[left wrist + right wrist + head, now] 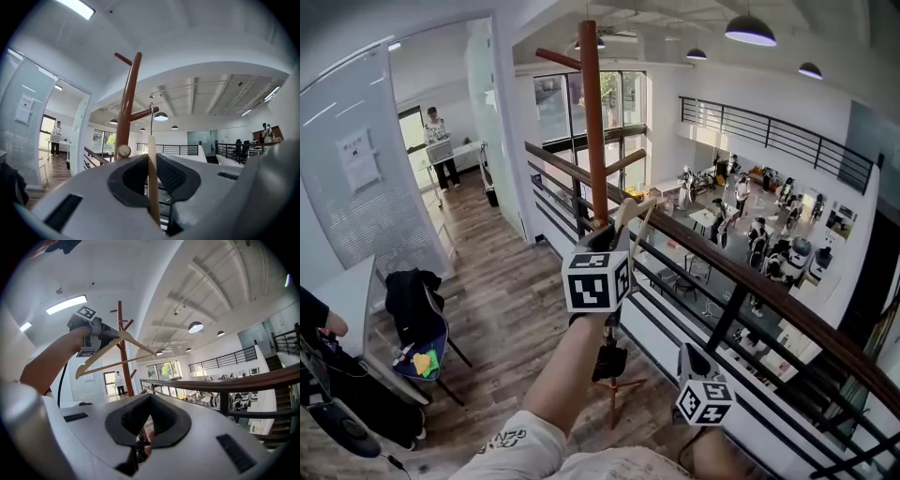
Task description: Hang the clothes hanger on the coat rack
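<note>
The coat rack [593, 122] is a tall brown wooden pole with slanted pegs, standing by the railing. My left gripper [617, 239] is raised in front of it, shut on a pale wooden clothes hanger [635, 214]. In the left gripper view the hanger's wood [152, 178] is pinched between the pads, its metal hook [151, 117] pointing up just right of the coat rack [126, 108] and apart from the pegs. The right gripper view shows the hanger [117, 350] held high by the left gripper [96, 336] beside the coat rack [123, 348]. My right gripper [692, 361] hangs low, shut and empty [149, 401].
A dark railing [750, 291] runs diagonally behind the rack, with an open hall far below it. A chair draped with black clothing [417, 309] stands at the left beside a white table [347, 291]. A person [441, 150] stands far down the corridor.
</note>
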Demonstrator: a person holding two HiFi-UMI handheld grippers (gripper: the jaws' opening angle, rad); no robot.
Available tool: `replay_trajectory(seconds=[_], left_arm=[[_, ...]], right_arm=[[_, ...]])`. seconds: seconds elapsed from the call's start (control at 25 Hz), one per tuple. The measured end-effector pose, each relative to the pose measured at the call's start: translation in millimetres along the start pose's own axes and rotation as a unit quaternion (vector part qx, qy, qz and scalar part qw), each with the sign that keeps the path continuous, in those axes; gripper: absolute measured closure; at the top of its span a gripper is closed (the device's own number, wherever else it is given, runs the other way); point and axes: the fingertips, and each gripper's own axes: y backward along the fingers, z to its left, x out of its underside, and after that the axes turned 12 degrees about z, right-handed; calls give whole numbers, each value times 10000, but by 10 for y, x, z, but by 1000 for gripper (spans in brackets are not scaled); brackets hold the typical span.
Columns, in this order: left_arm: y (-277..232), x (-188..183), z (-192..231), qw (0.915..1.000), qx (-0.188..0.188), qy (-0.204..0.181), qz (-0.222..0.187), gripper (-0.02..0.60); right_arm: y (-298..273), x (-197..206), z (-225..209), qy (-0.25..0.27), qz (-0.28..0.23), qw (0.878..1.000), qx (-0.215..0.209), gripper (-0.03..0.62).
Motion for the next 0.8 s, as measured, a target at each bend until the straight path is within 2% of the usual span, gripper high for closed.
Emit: replay_trajectory(seconds=[0.2,0.52,0.8], left_arm=[[-47,-56,1,10000,28,39,39,526],[-148,-83,63,9964,118,825,124,526],[-143,-171,-31,9938,114,1103,31,526]], right_arm=[[-58,-60,52,41,-2,10000,-36,594],[-93,-145,78,104,-27,9999,-55,594],[3,-122,32,107,-18,9999,9,595]])
